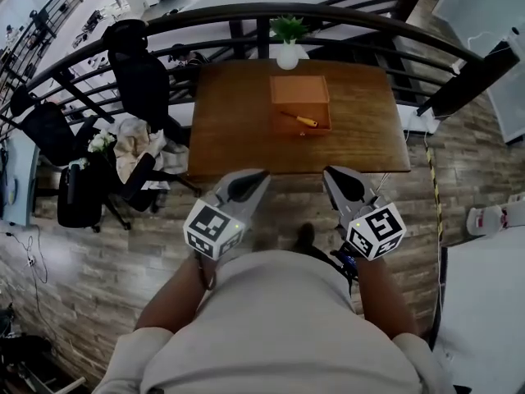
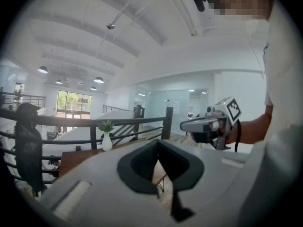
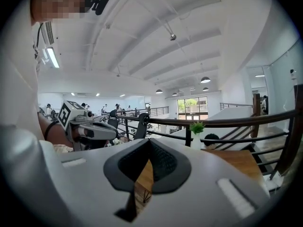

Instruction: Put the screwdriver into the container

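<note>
Jaws on both grippers are closed, tip against tip, with nothing between them. We hold the left gripper (image 1: 259,174) and the right gripper (image 1: 327,171) side by side and a little apart, low and close to our body. Their tips point forward toward the bench (image 1: 230,130). Neither reaches past the bench's near edge, and plank floor (image 1: 164,220) shows beneath them.

Well ahead of both tips, slightly nearer the right gripper's line, an orange container (image 1: 283,89) sits on the bench top. The screwdriver (image 1: 299,120), with a yellow handle and a thin dark shaft, lies slantwise inside the container's outline, in the part nearest the jaws. From above we cannot be sure whether it rests on the container's floor or on a lower near section. Nothing of it sticks out past the edges.

Farther ahead, at the bench's far edge, a small plant (image 1: 287,29) stands in a white vase (image 1: 287,56). A dark curved railing (image 1: 246,11) runs behind it. Off to the left of the jaws are black chairs (image 1: 139,80).

Each gripper's own camera shows its jaws meeting at the tip. The narrow gap behind the tip shows only bench and floor, and the other gripper is alongside.

We judge the task as good as done: the screwdriver appears to be in the container, and both jaws are empty and far from it. If so, nothing is left. If it only lies on a ledge or flap, one more pick and drop would be needed.
</note>
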A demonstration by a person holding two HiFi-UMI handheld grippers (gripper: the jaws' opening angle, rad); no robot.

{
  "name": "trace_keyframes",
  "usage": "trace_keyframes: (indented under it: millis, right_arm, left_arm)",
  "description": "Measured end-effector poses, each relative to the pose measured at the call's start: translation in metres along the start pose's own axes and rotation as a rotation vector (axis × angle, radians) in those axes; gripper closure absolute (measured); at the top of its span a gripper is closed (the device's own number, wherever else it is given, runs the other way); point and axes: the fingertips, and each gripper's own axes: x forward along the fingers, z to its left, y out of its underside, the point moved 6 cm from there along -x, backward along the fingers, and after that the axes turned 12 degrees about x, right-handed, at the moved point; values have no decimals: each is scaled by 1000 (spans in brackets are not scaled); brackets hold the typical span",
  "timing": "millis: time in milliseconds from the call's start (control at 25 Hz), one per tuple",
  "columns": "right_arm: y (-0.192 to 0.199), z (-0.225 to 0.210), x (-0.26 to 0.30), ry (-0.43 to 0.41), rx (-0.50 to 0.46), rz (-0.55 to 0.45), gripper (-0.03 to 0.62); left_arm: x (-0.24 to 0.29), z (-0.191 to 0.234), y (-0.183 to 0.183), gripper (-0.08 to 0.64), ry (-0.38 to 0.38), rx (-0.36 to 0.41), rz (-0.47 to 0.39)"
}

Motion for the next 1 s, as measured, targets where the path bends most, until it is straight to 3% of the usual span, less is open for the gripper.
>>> trace_keyframes:
  millis: [360, 1000]
  right_arm:
    - [20, 45, -11, 44, 27, 0, 584]
    - [22, 65, -16, 38, 16, 1, 584]
  left_arm:
    - [-34, -6, 9, 555, 41, 0, -21]
    - [-48, -14, 13, 555, 45, -8, -26]
